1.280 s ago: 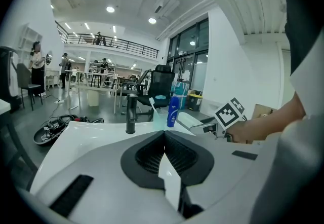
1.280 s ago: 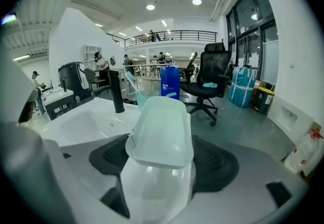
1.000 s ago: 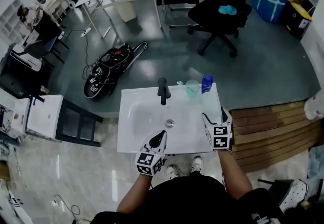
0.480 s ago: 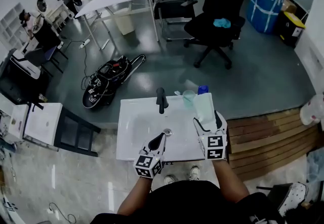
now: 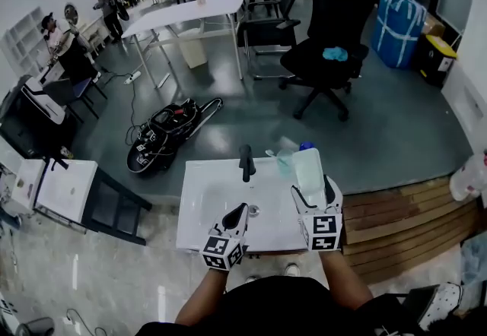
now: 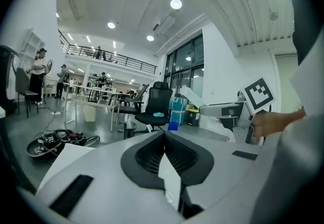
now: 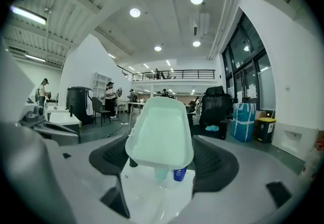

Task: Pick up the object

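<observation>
Mint-green plastic tub is clamped between the jaws of the right gripper, above the right rear corner of the sink. It looks light, stiff, thin-walled and slick, so gripping across its side walls seems safest. The left gripper is closed on nothing at the sink's front edge.

Faucet, cup and blue bottle crowd the sink's back; basin under left tongs lies open.

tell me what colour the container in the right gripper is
The container is pale mint green; best seen in the right gripper view.
</observation>
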A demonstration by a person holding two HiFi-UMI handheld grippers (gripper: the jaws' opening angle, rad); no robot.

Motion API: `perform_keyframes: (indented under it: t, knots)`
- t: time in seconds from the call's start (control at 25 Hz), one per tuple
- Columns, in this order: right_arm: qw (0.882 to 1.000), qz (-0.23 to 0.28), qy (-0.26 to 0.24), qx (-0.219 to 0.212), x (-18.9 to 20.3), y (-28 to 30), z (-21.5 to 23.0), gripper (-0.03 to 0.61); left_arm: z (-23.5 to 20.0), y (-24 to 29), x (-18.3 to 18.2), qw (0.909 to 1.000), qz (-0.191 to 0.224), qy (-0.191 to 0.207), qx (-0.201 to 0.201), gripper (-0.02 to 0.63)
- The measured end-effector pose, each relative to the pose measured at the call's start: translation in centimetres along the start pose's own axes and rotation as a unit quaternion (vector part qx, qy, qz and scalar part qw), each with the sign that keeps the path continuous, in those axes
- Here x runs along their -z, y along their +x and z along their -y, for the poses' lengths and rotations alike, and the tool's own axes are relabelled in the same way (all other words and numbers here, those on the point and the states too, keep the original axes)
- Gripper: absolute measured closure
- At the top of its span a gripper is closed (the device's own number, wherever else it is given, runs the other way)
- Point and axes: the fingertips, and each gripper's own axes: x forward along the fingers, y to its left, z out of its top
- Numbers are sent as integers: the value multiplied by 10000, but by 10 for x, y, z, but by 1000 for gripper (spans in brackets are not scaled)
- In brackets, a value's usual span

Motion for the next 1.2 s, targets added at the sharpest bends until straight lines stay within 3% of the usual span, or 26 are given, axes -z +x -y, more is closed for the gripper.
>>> perform_keyframes:
  t: [0.32,1.2]
  knots:
    - [9996,251,-138,68,-6,-8,0,186,-2,-2,-2,10000,40,29,-11,595]
    - [9997,133,-114,198,8,-10,8,186,7,3,-8,9996,31,259,84,595]
